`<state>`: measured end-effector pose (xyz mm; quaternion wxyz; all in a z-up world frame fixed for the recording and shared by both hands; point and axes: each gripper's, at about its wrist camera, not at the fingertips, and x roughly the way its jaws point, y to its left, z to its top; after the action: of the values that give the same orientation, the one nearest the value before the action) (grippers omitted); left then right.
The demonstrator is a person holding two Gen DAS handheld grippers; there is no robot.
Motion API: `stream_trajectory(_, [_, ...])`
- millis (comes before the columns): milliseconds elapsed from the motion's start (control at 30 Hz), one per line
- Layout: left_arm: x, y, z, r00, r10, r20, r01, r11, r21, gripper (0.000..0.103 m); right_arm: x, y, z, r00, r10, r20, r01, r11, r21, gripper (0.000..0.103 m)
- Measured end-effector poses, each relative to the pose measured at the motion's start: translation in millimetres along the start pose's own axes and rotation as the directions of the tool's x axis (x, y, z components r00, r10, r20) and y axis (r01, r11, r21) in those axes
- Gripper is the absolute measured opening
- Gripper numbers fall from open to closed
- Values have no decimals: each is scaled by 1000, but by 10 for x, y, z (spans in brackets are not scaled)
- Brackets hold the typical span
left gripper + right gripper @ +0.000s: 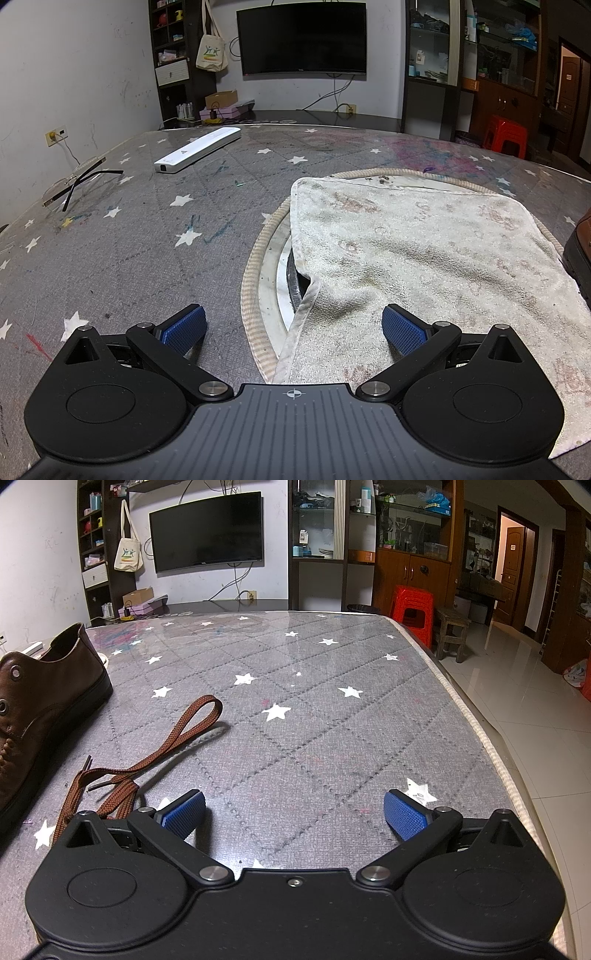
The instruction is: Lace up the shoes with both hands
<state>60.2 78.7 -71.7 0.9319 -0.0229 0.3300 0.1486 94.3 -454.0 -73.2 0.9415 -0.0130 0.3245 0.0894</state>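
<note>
Shoe (580,254) shows only as a brown sliver at 3 o'clock in the left wrist view, touching a stained towel (424,258), and the left gripper (293,326) is spread wide and holds nothing. In the right wrist view the shoe (44,709) stands at 9 o'clock, its loose brown lace (147,753) lies on the starred table (314,720) toward 8 o'clock, and the right gripper (294,812) is also spread and empty.

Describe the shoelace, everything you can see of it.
The shoelace is a flat, woven, rust-brown lace, loose on the star-printed table cover beside the brown leather shoe, not threaded through the visible eyelets. It lies folded into a long loop; two dark tips cross near its bunched end, which runs under the right gripper.
</note>
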Motion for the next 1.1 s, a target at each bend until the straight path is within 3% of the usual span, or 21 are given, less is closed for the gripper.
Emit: stream_trajectory(1100, [0, -20, -6, 1000, 0, 0, 0, 1000, -1, 103, 21, 55, 1, 1000, 2, 0, -2, 1000, 2, 103])
